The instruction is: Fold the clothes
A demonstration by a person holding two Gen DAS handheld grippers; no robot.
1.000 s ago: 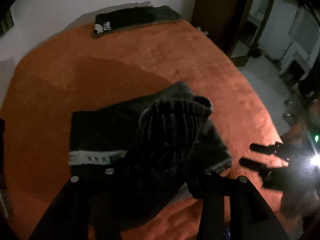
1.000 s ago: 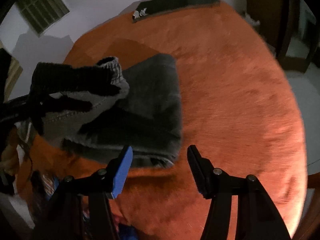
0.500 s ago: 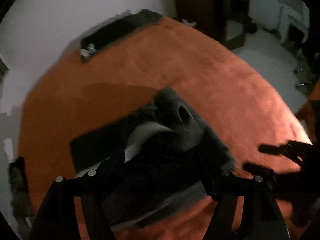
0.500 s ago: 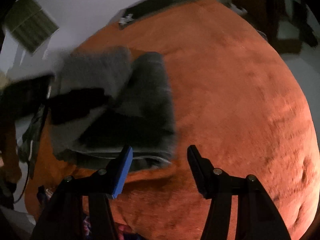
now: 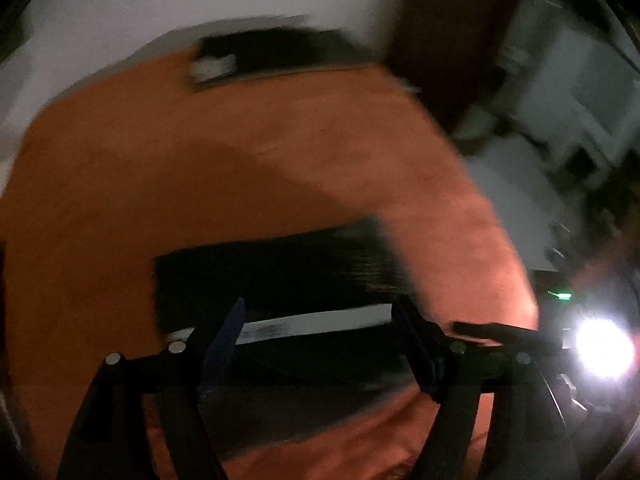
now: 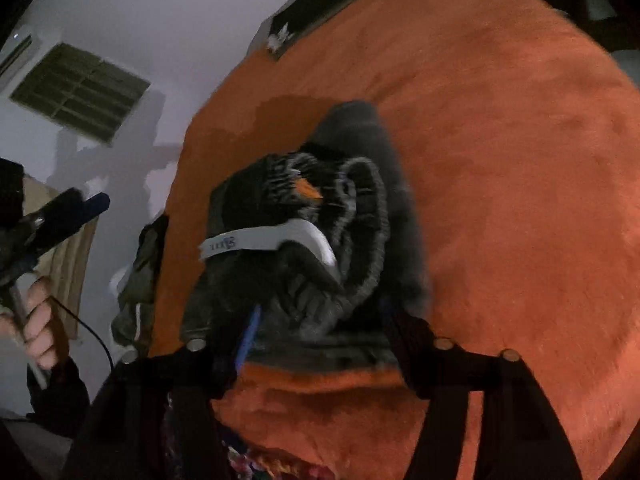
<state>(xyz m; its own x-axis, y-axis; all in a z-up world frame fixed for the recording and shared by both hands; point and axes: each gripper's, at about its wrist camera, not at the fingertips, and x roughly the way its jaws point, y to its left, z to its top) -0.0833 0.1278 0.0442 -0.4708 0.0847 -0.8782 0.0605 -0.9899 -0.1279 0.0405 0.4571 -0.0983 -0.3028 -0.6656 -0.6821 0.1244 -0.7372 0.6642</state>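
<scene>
A broad surface covered in orange plush fabric (image 6: 520,168), perhaps a bed, is seen bearing everything. On it, at the near edge, a dark grey knitted garment with a white neck label (image 6: 320,248) is lying partly folded and bunched, its ribbed hem curled upward. In the right wrist view the garment is found directly ahead of the right gripper (image 6: 320,320), its long axis running away from the fingers toward the far wall; the fingers are held apart, their tips at the near hem, with nothing visibly pinched. The jaws have just been opening. In the left wrist view, which is blurred, the same garment (image 5: 280,272) is seen lying crosswise ahead of the left gripper (image 5: 320,332), whose fingers are spread wide with the cloth lying beyond them and not pressed; these jaws have also just been opening. The right gripper is judged the nearer.

Counted: one bunched garment, one folded black garment with a white mark (image 6: 320,12) at the far edge, two grippers, and one hand (image 6: 36,320) at the left.
</scene>
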